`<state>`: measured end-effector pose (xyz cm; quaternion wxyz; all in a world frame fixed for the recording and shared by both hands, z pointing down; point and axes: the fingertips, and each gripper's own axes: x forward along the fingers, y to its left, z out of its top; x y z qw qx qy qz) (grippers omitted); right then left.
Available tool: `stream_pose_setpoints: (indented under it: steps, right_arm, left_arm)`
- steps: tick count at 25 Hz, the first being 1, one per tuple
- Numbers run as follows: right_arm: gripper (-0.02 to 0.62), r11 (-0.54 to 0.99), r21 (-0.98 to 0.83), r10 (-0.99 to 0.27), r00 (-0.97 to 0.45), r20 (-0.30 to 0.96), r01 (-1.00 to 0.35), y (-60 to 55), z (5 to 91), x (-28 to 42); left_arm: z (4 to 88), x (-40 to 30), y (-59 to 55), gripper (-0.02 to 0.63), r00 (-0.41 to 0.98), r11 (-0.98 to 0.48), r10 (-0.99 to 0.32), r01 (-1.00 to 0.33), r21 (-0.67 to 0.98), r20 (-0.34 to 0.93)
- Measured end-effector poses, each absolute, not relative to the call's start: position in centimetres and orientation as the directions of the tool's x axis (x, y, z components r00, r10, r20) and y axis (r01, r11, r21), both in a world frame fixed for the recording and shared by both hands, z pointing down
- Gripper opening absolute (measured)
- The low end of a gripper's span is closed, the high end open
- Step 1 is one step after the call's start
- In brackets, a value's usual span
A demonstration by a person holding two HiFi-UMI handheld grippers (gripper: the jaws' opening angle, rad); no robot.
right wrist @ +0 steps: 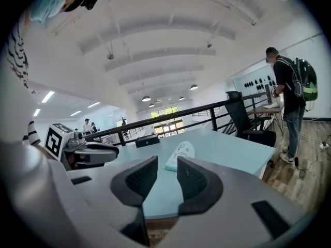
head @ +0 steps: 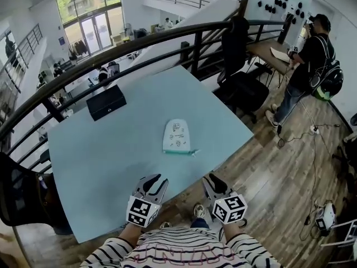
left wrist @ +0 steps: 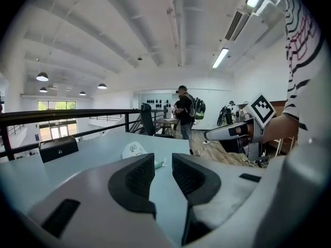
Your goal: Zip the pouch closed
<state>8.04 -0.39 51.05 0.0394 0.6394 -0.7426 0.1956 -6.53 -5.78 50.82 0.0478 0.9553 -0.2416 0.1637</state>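
Black box [head: 106, 101] sits far left on the bench [head: 100, 166], well apart from everything. We can ignore it.

Left claw [head: 152, 181] hangs over the near bench edge. Its jaws stand a narrow gap apart with nothing between them, only bench showing through. It is well short of the pouch.

Pouch [head: 177, 136] lies flat mid-bench, ahead of and between our two claws, untouched. The teal zip edge faces us and a small teal pull tab [head: 193, 152] sticks out at its right corner. We can't tell how far the zip is already run.

Right claw [head: 215, 180] is off the bench edge, also slightly parted and empty.

Risks as we see them:
- Nothing anchors the pouch. If we tug the tab without pinning the other end, we expect the whole pouch to slide across the smooth top.
- The tab is small and lies flat, so a claw coming in high would likely close on air or on fabric.
- Pinching the fabric too near the teeth could bunch it and jam the slider.

Person with a backpack [head: 312, 60] is far right, well clear.
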Motion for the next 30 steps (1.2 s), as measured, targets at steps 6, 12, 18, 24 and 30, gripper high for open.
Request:
stream_pose_setpoints:
  steps: [6, 12, 18, 24, 30]
  right_arm:
    - [0.127, 0.214, -0.237, -0.898, -0.286, 0.334, -0.948, -4.3, 52.0, 12.1]
    - [0.127, 0.313, -0.228, -0.856, -0.378, 0.353, -0.922, -7.5, 53.4, 14.7]
    - [0.127, 0.440, -0.176, -0.792, -0.473, 0.385, -0.880, -10.3, 55.1, 16.6]
    - [0.127, 0.547, -0.148, -0.715, -0.552, 0.429, -0.824, -11.7, 57.6, 17.5]
    - [0.127, 0.616, -0.116, -0.658, -0.590, 0.469, -0.779, -13.6, 59.8, 17.1]
  left_arm:
    - [51.4, -2.5, -8.6, 0.083, 0.779, -0.826, -0.526, -0.563, 0.012, 0.342]
    - [52.4, 0.1, -10.4, 0.083, 0.724, -0.769, -0.596, -0.639, 0.011, 0.348]
    - [53.8, 1.8, -11.0, 0.083, 0.651, -0.691, -0.668, -0.722, 0.023, 0.359]
    - [55.5, 2.8, -10.4, 0.083, 0.577, -0.626, -0.718, -0.780, 0.002, 0.390]
    - [57.1, 3.3, -10.4, 0.083, 0.542, -0.599, -0.725, -0.801, -0.001, 0.425]
